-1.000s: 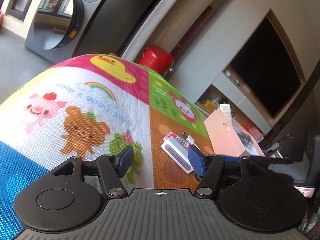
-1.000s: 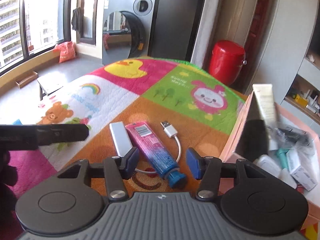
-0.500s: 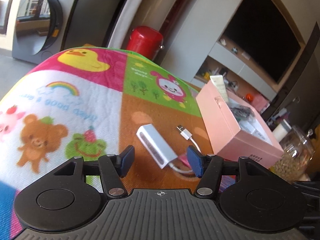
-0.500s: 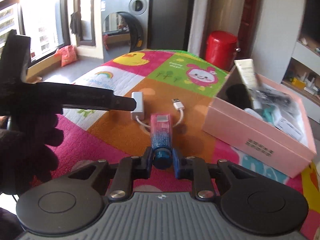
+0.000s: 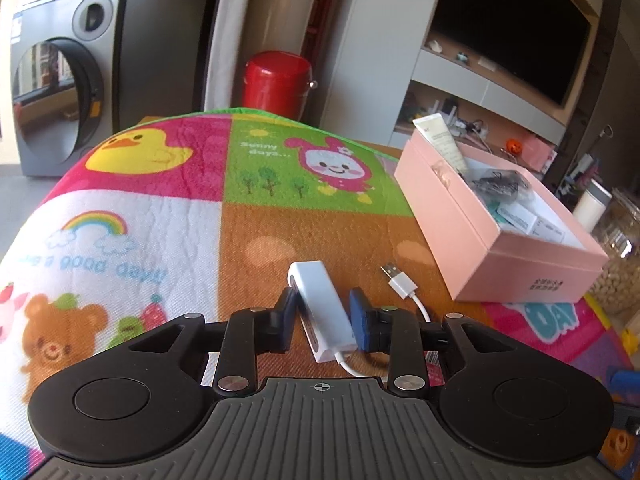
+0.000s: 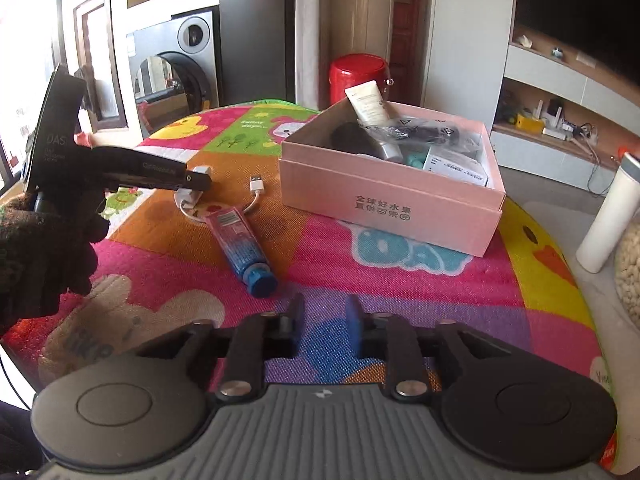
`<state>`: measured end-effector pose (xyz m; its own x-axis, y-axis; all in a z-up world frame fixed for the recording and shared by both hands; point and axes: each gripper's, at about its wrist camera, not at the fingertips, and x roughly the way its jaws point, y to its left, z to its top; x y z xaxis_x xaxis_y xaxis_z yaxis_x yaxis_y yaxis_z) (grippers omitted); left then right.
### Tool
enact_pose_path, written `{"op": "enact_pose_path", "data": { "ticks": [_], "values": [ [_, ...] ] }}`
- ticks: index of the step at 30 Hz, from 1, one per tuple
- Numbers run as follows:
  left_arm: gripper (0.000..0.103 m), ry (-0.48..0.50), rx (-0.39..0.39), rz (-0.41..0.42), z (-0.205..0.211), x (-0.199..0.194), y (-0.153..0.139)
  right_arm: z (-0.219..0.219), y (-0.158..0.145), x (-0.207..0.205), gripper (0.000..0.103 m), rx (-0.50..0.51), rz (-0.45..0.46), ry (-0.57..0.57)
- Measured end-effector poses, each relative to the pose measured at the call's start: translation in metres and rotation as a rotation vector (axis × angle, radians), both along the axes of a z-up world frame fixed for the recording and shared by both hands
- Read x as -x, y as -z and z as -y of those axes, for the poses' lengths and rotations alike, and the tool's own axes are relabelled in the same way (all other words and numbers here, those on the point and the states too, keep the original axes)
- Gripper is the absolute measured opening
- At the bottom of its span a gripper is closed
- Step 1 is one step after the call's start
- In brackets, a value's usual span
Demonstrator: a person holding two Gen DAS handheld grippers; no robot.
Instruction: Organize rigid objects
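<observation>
White USB adapter [image 5: 322, 312]: lay on the orange panel of the cartoon play mat [image 5: 160, 220], between the blue pads of the left gripper [image 5: 323, 318]; jaws stood apart either side of it, a gap visible at each pad, contact not confirmed.

Listed largest to smallest:

1. Cartoon play mat: covered the table; duck, rabbit, bear and rainbow panels.
2. Pink box [image 6: 384, 200]: open-topped, on the mat right of the adapter, holding a cream tube [image 6: 370, 106] leaning upright at its back edge, a black bagged item and small cartons.
3. Left gripper: seen from the right wrist view as a black bar held by a dark-gloved hand [image 6: 44, 248], tip over the adapter.
4. Right gripper [image 6: 323, 320]: jaws parted, nothing between them, hovering over the mat short of the tube.
5. Pink-and-blue tube [image 6: 240, 246]: flat on the mat, blue cap toward the right gripper, just beside the adapter's cable.
6. USB plug [image 5: 398, 278]: on a white cable, between adapter and box.
</observation>
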<state>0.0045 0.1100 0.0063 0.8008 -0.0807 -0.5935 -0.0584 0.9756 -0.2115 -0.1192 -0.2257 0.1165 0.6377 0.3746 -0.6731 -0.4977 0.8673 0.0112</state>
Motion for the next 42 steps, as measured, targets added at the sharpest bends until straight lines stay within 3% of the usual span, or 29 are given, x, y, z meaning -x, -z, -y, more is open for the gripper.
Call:
{"op": "enact_pose_path", "data": {
  "ticks": [3,7,11,14,16,17,18,22,26,28,29,30,33,36,39,42],
  "values": [
    [0.033,0.009,0.011,0.004,-0.005,0.015,0.0,-0.011,-0.004,0.003,0.046,-0.004,0.04,-0.065],
    [0.033,0.014,0.024,0.0,-0.009,0.031,0.0,-0.055,-0.006,-0.001,0.047,0.048,0.104,-0.22],
    [0.033,0.03,0.014,-0.005,-0.011,0.042,-0.002,-0.1,0.009,-0.021,0.047,0.08,0.046,-0.344],
    [0.034,0.043,0.016,0.003,-0.013,0.047,-0.001,-0.117,0.019,-0.027,0.047,0.124,0.054,-0.353],
    [0.034,0.047,0.02,0.009,-0.013,0.048,0.001,-0.115,0.015,-0.027,0.034,0.105,0.047,-0.34],
    [0.034,0.049,0.011,0.016,-0.011,0.048,0.003,-0.112,0.011,-0.025,0.017,0.093,0.046,-0.332],
    [0.035,0.05,-0.002,0.018,-0.009,0.048,0.003,-0.106,0.009,-0.023,0.009,0.09,0.039,-0.324],
    [0.04,0.067,-0.03,0.014,-0.002,0.047,0.002,-0.08,0.007,-0.018,0.009,0.102,0.061,-0.264],
    [0.04,0.075,-0.071,0.013,0.007,0.048,0.003,-0.052,0.001,-0.018,0.012,0.066,0.033,-0.213],
    [0.04,0.079,-0.088,0.013,0.01,0.049,0.003,-0.046,-0.002,-0.014,0.031,0.042,0.058,-0.233],
    [0.04,0.081,-0.095,0.015,0.011,0.05,0.003,-0.048,-0.004,-0.011,0.05,0.045,0.078,-0.252],
    [0.039,0.081,-0.098,0.016,0.012,0.05,0.003,-0.051,-0.005,-0.008,0.06,0.054,0.1,-0.269],
    [0.038,0.073,-0.079,0.019,0.009,0.05,0.004,-0.076,0.0,-0.001,0.061,0.149,0.165,-0.351],
    [0.038,0.069,-0.065,0.022,0.006,0.051,0.004,-0.1,0.012,-0.004,0.06,0.236,0.173,-0.392],
    [0.038,0.068,-0.06,0.026,0.005,0.052,0.005,-0.107,0.019,-0.016,0.047,0.207,0.11,-0.388],
    [0.041,0.068,-0.055,0.03,0.005,0.053,0.005,-0.097,0.016,-0.026,0.041,0.142,0.055,-0.321]
  ]
}}
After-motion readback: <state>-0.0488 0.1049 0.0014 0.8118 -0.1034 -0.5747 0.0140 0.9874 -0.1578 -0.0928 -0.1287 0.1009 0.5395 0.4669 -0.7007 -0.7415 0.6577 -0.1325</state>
